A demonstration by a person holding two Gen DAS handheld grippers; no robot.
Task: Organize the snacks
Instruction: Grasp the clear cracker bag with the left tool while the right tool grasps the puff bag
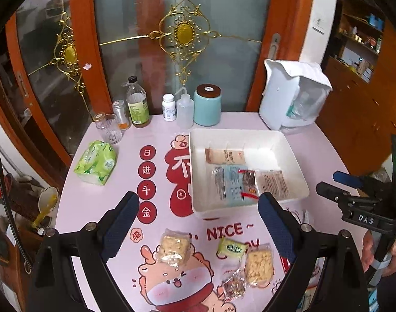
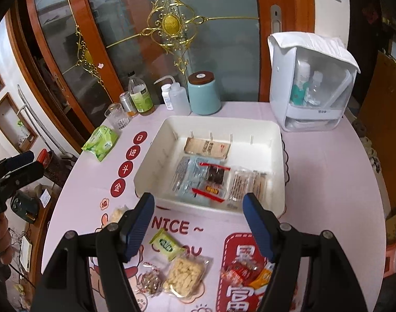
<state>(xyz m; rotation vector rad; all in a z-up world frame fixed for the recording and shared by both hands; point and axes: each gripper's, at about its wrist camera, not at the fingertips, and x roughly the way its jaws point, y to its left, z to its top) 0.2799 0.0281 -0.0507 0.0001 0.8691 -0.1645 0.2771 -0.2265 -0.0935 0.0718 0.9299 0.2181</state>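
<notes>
A white tray (image 1: 198, 171) (image 2: 151, 166) on the pink table holds a brown packet (image 2: 207, 148), a blue packet (image 2: 195, 179) and a clear packet (image 2: 247, 182). In front of it lie loose snacks: two puffed rice cakes (image 1: 173, 247) (image 1: 259, 265) (image 2: 184, 277), a green candy (image 1: 230, 249) (image 2: 165, 244), a small clear bag (image 1: 233, 287) (image 2: 148, 282), and red and orange packets (image 2: 243, 273). My left gripper (image 1: 198, 223) is open and empty above the snacks. My right gripper (image 2: 199, 223) is open and empty; it also shows in the left wrist view (image 1: 328, 184).
At the table's back stand a glass (image 1: 108, 127), bottles (image 1: 138, 104), a squeeze bottle (image 1: 184, 110), a teal jar (image 1: 207, 105) and a white storage box (image 1: 294, 93). A green tissue pack (image 1: 96, 162) lies at the left. Glass doors stand behind.
</notes>
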